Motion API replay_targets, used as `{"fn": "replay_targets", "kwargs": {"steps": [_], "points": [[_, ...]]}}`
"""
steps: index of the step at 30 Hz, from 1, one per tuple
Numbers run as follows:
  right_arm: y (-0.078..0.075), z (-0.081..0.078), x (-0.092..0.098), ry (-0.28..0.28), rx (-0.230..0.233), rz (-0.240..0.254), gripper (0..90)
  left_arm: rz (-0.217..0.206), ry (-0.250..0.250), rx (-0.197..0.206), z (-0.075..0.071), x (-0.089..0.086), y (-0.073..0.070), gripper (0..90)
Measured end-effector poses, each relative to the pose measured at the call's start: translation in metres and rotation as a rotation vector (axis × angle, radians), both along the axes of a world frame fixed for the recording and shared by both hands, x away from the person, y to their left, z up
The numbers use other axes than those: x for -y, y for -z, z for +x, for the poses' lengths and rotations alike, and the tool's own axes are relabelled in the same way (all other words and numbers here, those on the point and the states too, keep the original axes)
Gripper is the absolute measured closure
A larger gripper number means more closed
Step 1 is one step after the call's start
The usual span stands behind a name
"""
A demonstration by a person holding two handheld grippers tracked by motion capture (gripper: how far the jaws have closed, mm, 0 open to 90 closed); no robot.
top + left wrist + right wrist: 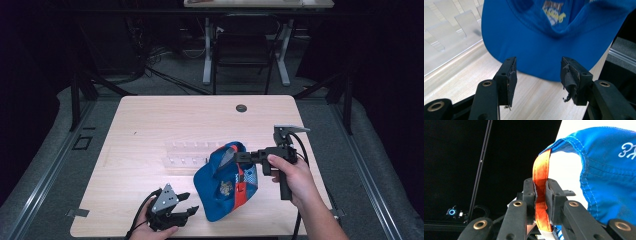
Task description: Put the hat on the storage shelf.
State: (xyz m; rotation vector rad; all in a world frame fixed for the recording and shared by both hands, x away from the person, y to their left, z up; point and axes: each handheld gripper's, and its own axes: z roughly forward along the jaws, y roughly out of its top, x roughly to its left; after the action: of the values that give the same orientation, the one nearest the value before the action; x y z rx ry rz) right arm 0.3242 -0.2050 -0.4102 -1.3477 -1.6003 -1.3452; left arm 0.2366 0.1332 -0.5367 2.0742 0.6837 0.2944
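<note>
Blue cotton makes up the single cap [226, 187], which sits toward the near right of the wooden counter [150, 125], its crown partly lifted off the surface and its brim pointing at the near edge. An orange strap [540, 182] at the back of the cap is pinched between the jaws of the right claw [540, 188], which is closed tight on it; in the high view the right claw [242, 157] holds the back of the cap up while the person's right hand [292, 177] grips the handle. The left claw [537, 72] stands wide, with nothing between its jaws, just short of the cap's brim [544, 57]; from above, the left claw [186, 210] rests near the front edge, beside the cap.

As a judgement, the work is at an early-middle stage: one grasp on the strap is made and the cap is raised at the back, but the brim is not yet taken. Beyond the cap lies what seems to be a clear plastic rack [187, 152] with several pegs, hard to make out against the wood; the cap is not on it.

Counted: one cap, one orange strap, one rack, two claws.
</note>
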Motion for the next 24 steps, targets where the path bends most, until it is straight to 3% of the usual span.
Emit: {"fn": "replay_targets", "kwargs": {"steps": [5, 14, 24], "points": [[-0.008, -0.001, -0.006, -0.011, 0.012, 0.011, 79.0, 0.016, -0.019, -0.015, 0.007, -0.005, 0.007, 47.4], [-0.010, 0.003, -0.014, -0.016, 0.017, 0.031, 79.0, 0.006, -0.073, -0.045, 0.016, -0.015, 0.014, 47.4], [-0.019, 0.013, -0.022, -0.006, 0.014, 0.019, 79.1, -0.008, -0.083, -0.038, 0.017, -0.020, 0.012, 47.2]]}}
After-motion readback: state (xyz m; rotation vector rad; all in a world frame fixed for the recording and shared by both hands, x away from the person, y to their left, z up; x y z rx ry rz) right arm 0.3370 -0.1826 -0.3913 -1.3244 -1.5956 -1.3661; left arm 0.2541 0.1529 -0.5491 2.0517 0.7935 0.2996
